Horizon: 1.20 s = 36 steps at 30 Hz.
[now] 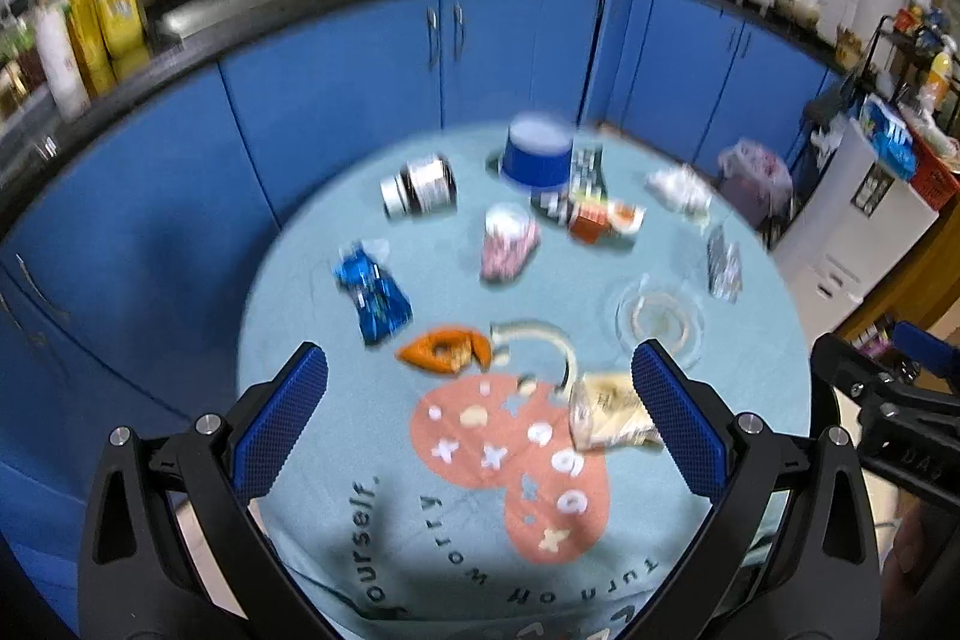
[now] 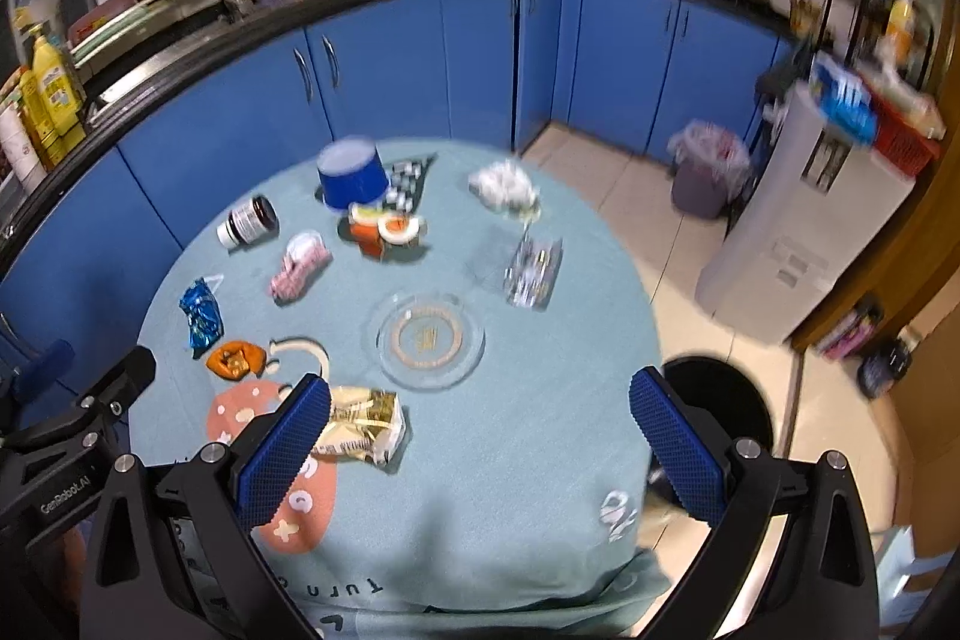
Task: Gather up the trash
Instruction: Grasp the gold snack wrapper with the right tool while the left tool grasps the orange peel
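Observation:
A round table with a teal cloth (image 1: 336, 328) (image 2: 540, 460) holds scattered trash. In the left wrist view I see a blue foil wrapper (image 1: 375, 295), an orange wrapper (image 1: 444, 349), a beige packet (image 1: 606, 412), a pink wrapper (image 1: 507, 244), a small jar on its side (image 1: 420, 187), an upturned blue cup (image 1: 537, 157) and crumpled white paper (image 1: 678, 187). The beige packet (image 2: 360, 424) lies by my right gripper's left finger. My left gripper (image 1: 480, 430) and my right gripper (image 2: 480, 436) are both open and empty above the near side of the table.
A clear glass dish (image 2: 431, 337) sits mid-table, with a clear plastic pack (image 2: 533, 268) beyond it. A black bin (image 2: 720, 412) stands on the floor right of the table. Blue cabinets (image 2: 420, 58) curve behind. A lined waste bin (image 2: 705, 172) stands by a white appliance (image 2: 798, 220).

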{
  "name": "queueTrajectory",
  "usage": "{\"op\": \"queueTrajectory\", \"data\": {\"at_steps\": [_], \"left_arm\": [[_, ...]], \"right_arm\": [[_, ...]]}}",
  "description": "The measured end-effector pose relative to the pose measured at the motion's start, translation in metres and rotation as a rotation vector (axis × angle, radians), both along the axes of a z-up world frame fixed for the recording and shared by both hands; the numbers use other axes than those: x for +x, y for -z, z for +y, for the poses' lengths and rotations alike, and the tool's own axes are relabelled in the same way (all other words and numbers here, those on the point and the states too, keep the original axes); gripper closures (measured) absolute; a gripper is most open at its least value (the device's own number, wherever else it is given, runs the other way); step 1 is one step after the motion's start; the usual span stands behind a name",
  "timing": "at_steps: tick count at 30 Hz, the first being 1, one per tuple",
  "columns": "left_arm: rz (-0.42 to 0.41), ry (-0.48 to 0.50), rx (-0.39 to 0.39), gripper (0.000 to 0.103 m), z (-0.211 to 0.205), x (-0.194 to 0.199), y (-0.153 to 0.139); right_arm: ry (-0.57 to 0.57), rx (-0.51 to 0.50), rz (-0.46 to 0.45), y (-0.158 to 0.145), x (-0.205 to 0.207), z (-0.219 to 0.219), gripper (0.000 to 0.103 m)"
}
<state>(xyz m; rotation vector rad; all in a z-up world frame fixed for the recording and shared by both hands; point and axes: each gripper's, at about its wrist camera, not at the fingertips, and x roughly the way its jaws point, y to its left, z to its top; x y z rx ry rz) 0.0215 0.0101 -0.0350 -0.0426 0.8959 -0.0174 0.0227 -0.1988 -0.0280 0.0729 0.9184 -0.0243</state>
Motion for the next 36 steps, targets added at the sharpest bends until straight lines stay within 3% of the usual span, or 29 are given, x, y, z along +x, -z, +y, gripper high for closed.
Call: {"op": "queueTrajectory", "data": {"at_steps": [3, 9, 14, 23, 29, 36], "left_arm": [[0.093, 0.023, 0.006, 0.003, -0.001, 0.01, 0.025], [0.182, -0.006, -0.007, 0.003, 0.016, 0.029, 0.054], [0.222, -0.018, -0.016, 0.003, 0.027, 0.046, 0.066], [0.267, 0.03, -0.027, 0.004, 0.033, 0.082, 0.085], [0.312, 0.074, -0.008, 0.025, 0.034, 0.101, 0.102], [0.35, 0.105, -0.022, 0.033, 0.034, 0.113, 0.119]], "right_arm": [[-0.006, 0.03, 0.08, 0.023, 0.009, -0.004, 0.006], [-0.078, 0.082, 0.245, 0.075, 0.027, 0.007, 0.006], [-0.153, 0.079, 0.294, 0.091, 0.041, 0.027, 0.006], [-0.18, 0.037, 0.349, 0.107, 0.063, 0.049, 0.006], [-0.164, 0.011, 0.364, 0.114, 0.072, 0.061, 0.006], [-0.161, -0.014, 0.377, 0.118, 0.077, 0.07, 0.008]]}}
